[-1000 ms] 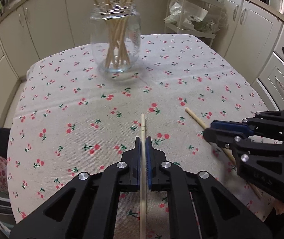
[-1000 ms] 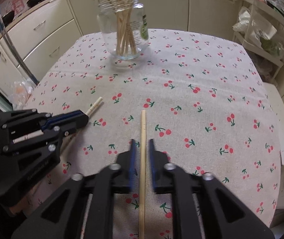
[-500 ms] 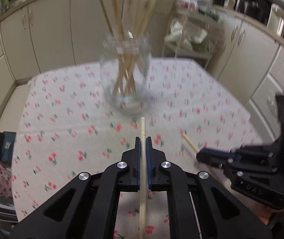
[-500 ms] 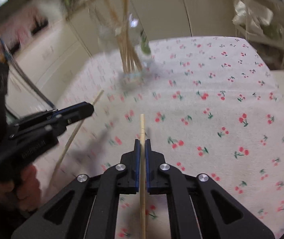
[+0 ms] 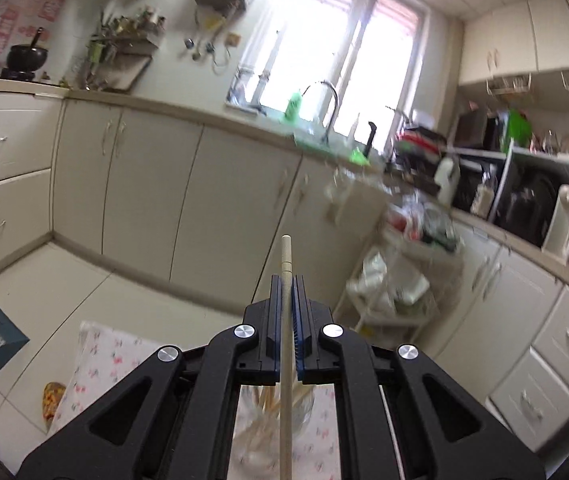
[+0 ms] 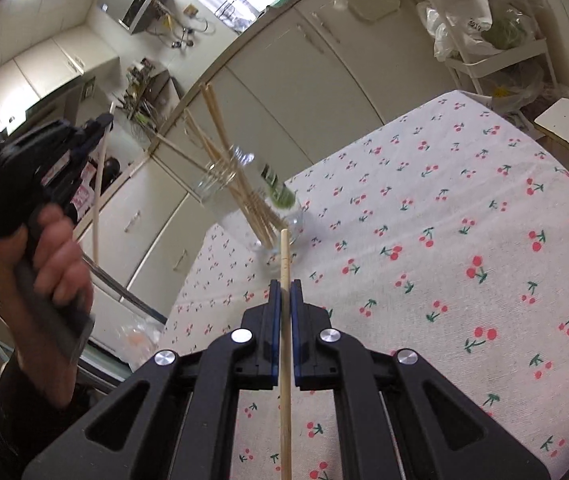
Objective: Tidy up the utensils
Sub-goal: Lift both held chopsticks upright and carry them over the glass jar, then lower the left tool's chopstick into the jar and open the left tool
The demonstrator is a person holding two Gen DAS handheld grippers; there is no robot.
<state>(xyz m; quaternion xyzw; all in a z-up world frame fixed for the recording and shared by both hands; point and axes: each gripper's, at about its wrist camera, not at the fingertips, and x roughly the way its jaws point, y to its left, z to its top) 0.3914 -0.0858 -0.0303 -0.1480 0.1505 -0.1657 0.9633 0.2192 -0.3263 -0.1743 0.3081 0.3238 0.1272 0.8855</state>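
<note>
Over the cherry tablecloth [image 6: 464, 240], each gripper is clamped on one chopstick, left gripper [image 5: 286, 280] well up, right gripper [image 6: 285, 284] low near the glass jar [image 6: 252, 208]; crowded sticks could deflect either tip; jar might tip.

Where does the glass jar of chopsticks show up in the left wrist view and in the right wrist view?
Left wrist: the glass jar sits at the bottom centre, mostly hidden behind the left gripper.
Right wrist: the jar is left of centre, tilted in the picture, beyond the right gripper.
Shared landmark: the cherry-print tablecloth under the jar.
</note>
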